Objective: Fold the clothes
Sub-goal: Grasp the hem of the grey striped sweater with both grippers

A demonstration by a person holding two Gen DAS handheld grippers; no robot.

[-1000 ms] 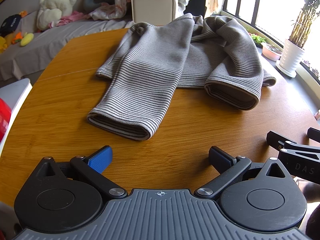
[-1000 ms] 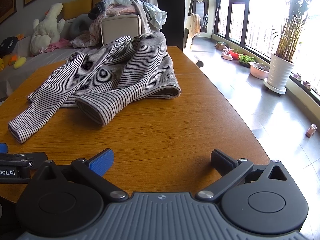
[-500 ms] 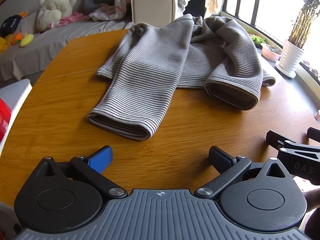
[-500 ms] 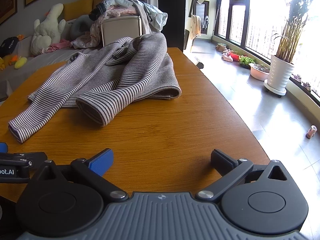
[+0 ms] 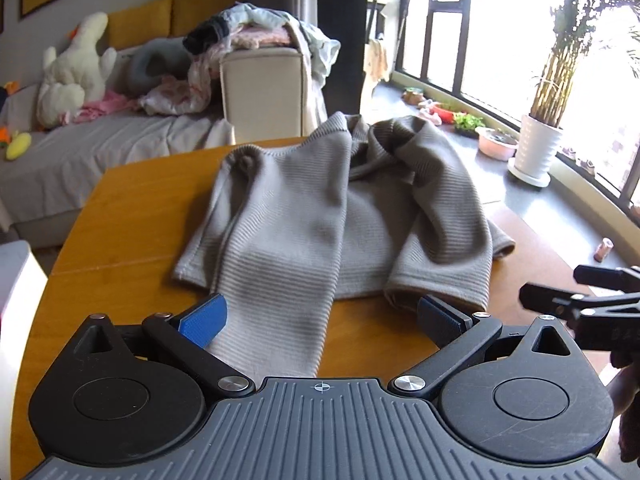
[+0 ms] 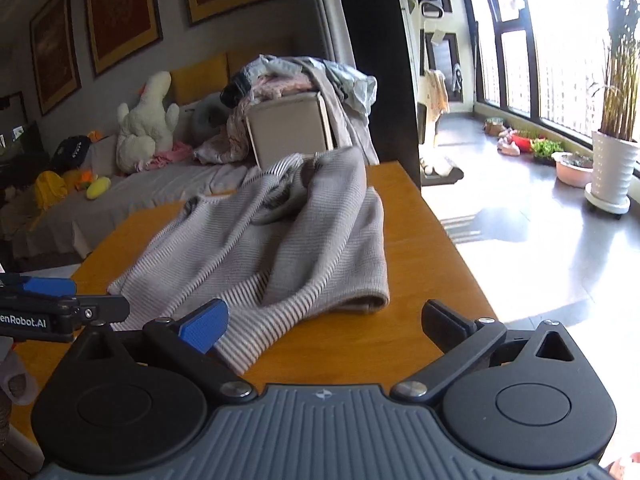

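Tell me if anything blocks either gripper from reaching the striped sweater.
Nothing visible does. The left gripper is open with the sweater's near sleeve end between its fingers; the right gripper is open just short of the other sleeve, over bare table.

Item count, my views: 1 striped sweater (image 5: 320,216) w/ 2 sleeves, on 1 wooden table (image 5: 132,200). My grippers: 2, left gripper (image 5: 320,318) and right gripper (image 6: 324,320), each w/ 2 fingers. Background: 1 white plush toy (image 6: 146,122), 1 clothes pile (image 6: 296,76), 1 potted plant in white pot (image 6: 614,168), 1 pink bowl (image 6: 574,168), 3 framed pictures (image 6: 120,12) on wall.
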